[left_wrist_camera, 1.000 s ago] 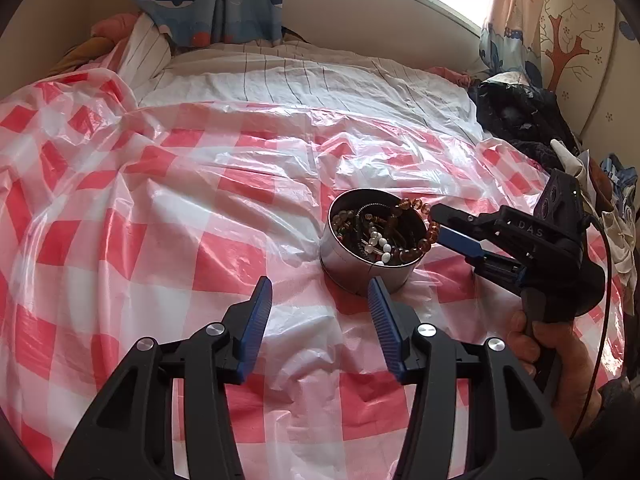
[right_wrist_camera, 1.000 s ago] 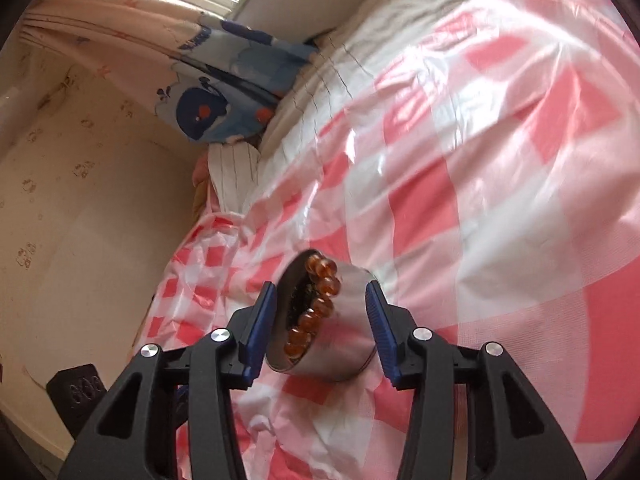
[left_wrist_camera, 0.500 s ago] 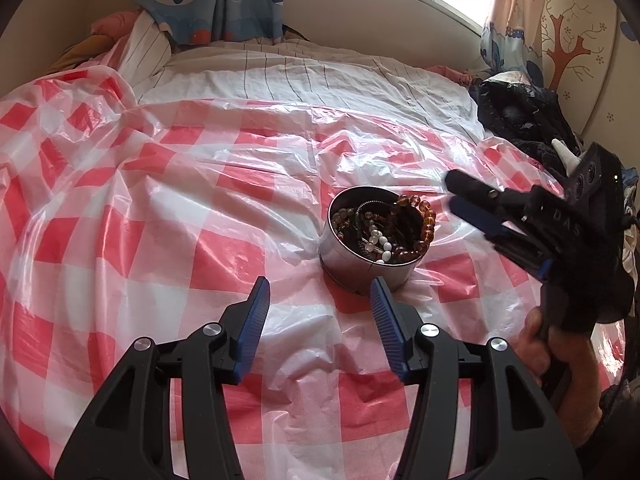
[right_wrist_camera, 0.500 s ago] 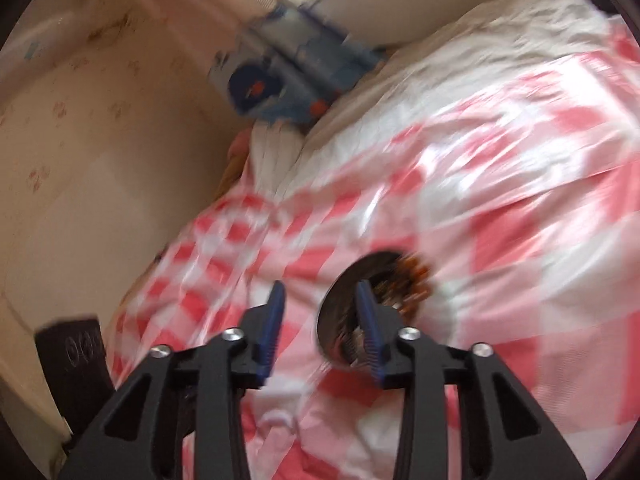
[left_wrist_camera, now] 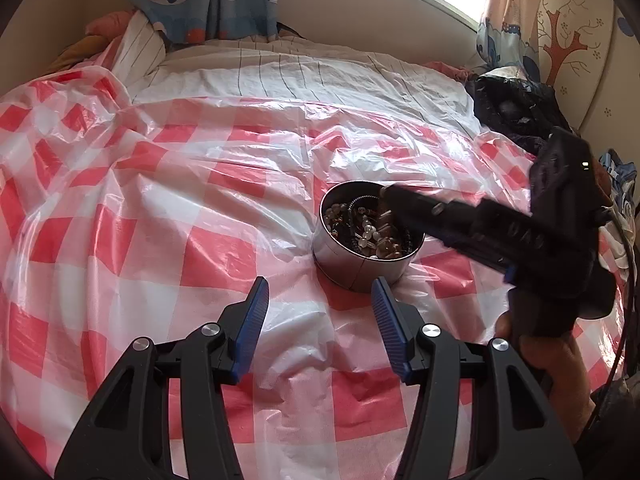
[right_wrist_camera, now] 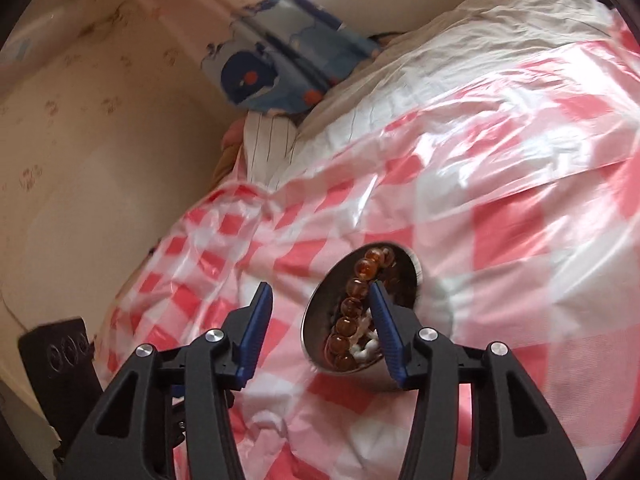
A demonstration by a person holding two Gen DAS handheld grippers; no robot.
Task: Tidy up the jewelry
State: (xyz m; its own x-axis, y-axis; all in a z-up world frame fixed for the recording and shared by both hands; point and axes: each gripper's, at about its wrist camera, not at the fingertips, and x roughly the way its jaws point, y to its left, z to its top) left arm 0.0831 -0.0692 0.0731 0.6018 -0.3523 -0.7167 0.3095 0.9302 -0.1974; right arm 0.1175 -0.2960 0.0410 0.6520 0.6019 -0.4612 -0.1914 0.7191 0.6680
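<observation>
On the red-checked plastic sheet (left_wrist_camera: 192, 216) I see one round metal tin (left_wrist_camera: 360, 268) heaped with beaded jewelry; amber beads (right_wrist_camera: 352, 304) top the pile. My right gripper (right_wrist_camera: 320, 320) is opening with nothing between its fingers and covers the tin's far rim. My left gripper (left_wrist_camera: 318, 316) gapes empty, just short of the tin.
</observation>
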